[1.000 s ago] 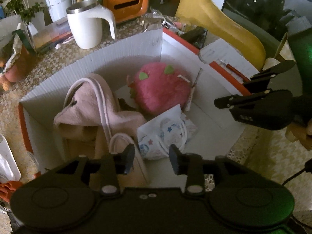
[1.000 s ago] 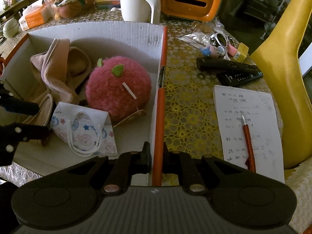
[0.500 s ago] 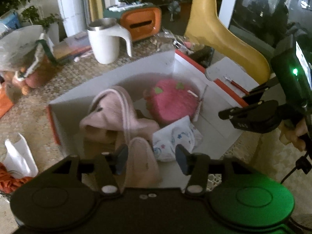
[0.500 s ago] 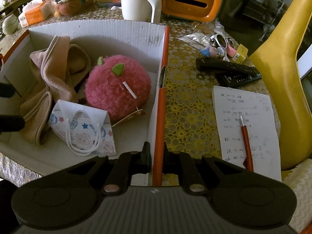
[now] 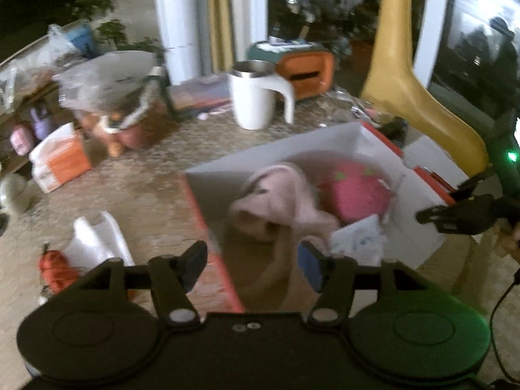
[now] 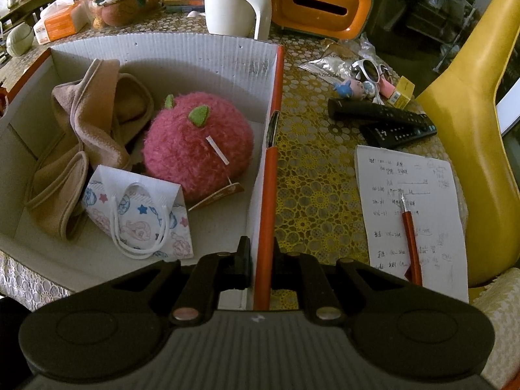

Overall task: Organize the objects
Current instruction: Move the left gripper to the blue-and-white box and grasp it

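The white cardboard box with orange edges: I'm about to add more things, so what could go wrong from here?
1. The right gripper is shut on the box's orange-edged side wall; pulling may bend the thin corrugated wall or tip the box.
2. The left gripper, jaws opening with nothing between them, hangs over the near corner; it could snag the pink towel.
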The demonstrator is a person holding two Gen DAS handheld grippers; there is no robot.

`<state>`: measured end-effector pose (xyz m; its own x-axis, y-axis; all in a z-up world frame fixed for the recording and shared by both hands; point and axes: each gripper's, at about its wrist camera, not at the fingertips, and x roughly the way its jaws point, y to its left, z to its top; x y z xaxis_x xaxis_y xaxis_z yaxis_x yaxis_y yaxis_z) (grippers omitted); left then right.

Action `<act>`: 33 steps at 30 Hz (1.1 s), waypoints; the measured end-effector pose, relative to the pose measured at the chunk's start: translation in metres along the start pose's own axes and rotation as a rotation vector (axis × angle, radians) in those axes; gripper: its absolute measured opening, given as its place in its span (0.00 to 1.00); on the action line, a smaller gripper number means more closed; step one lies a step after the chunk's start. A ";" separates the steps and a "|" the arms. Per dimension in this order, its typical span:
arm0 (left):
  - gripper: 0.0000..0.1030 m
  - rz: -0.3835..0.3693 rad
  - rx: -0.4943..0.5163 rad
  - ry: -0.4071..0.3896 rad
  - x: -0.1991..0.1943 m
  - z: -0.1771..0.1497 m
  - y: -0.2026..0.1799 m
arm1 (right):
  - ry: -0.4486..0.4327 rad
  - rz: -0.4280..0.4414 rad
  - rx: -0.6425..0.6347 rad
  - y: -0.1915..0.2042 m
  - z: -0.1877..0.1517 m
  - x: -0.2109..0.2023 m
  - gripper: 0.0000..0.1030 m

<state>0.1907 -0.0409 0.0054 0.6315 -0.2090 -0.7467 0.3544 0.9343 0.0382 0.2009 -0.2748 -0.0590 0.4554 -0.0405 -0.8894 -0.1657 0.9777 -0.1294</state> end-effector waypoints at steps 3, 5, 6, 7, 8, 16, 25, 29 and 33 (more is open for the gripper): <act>0.64 0.049 -0.025 -0.015 -0.010 -0.005 0.021 | 0.001 0.000 -0.002 0.000 0.000 0.001 0.10; 0.68 0.078 -0.049 -0.020 -0.017 -0.009 0.036 | 0.001 0.000 -0.002 0.000 0.001 0.001 0.10; 0.70 0.093 -0.060 -0.022 -0.020 -0.012 0.043 | 0.001 0.000 -0.002 0.000 0.001 0.001 0.10; 0.71 0.114 -0.071 -0.023 -0.022 -0.014 0.051 | 0.001 0.000 -0.002 0.000 0.001 0.001 0.10; 0.73 0.132 -0.079 -0.023 -0.025 -0.016 0.058 | 0.001 0.000 -0.002 0.000 0.001 0.001 0.10; 0.96 0.193 -0.138 -0.014 -0.035 -0.040 0.096 | 0.002 -0.001 -0.002 0.000 0.001 0.001 0.10; 0.98 0.108 -0.152 0.015 -0.028 -0.080 0.090 | 0.008 -0.009 -0.004 0.001 0.003 0.002 0.10; 0.98 0.095 -0.105 0.060 -0.017 -0.100 0.075 | 0.008 -0.009 -0.004 0.000 0.003 0.002 0.10; 0.98 0.072 -0.039 0.095 -0.006 -0.117 0.060 | 0.008 -0.009 -0.005 0.000 0.003 0.002 0.10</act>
<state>0.1275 0.0503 -0.0657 0.5855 -0.1144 -0.8025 0.2819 0.9569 0.0693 0.2041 -0.2740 -0.0600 0.4503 -0.0507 -0.8914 -0.1663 0.9761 -0.1396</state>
